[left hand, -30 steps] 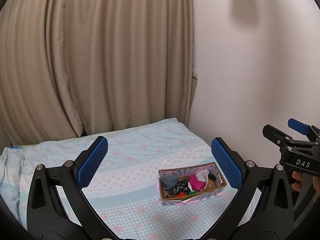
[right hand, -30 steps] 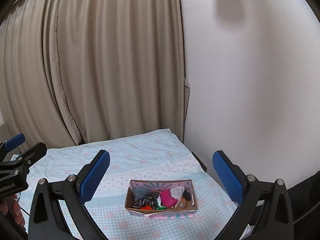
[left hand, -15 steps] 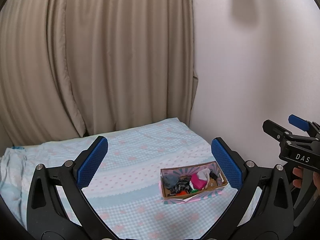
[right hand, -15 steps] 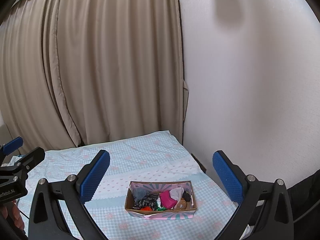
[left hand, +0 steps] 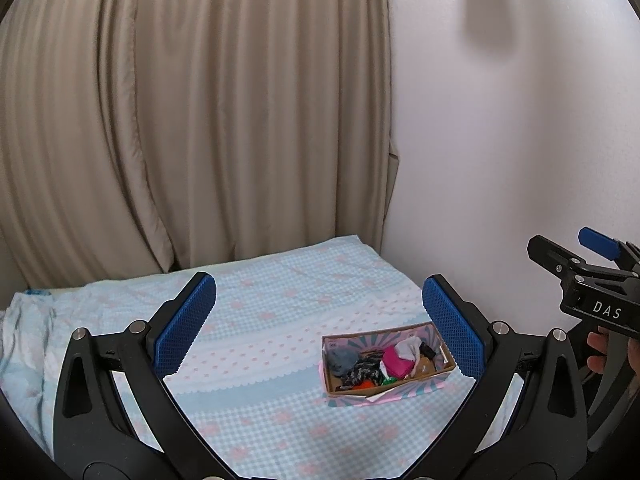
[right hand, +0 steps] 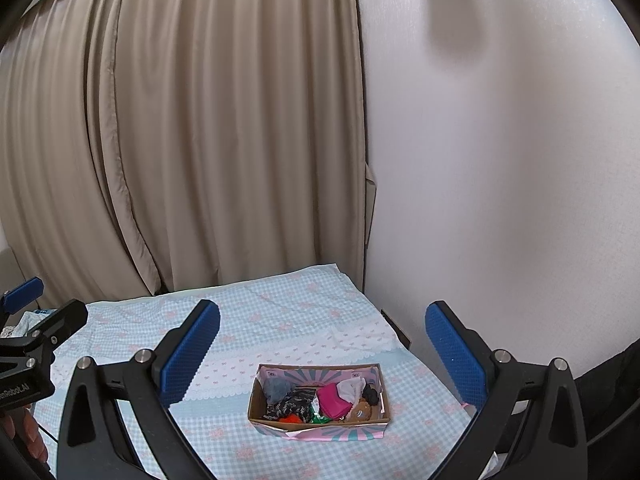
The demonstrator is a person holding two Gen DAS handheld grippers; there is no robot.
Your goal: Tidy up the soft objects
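A small cardboard box [right hand: 318, 424] sat on the bed's light-blue checked sheet [right hand: 280, 320], near the white wall [right hand: 500, 160] and well in front of the beige curtain [right hand: 200, 140]. Inside it lay a jumble of soft items: a grey bundle [right hand: 278, 387] at the left end, a black-and-white patterned cloth [right hand: 294, 402] beside it, a bright pink piece [right hand: 334, 399] in the middle, a white cloth [right hand: 352, 386] just behind that, and an orange scrap [right hand: 292, 419] against the near wall. The left gripper [left hand: 320, 322] hovered above the bed with its jaws spread wide and empty, the box showing near its right finger. The right gripper [right hand: 322, 344] likewise hung open and empty, the box lying between its blue pads [right hand: 454, 354].
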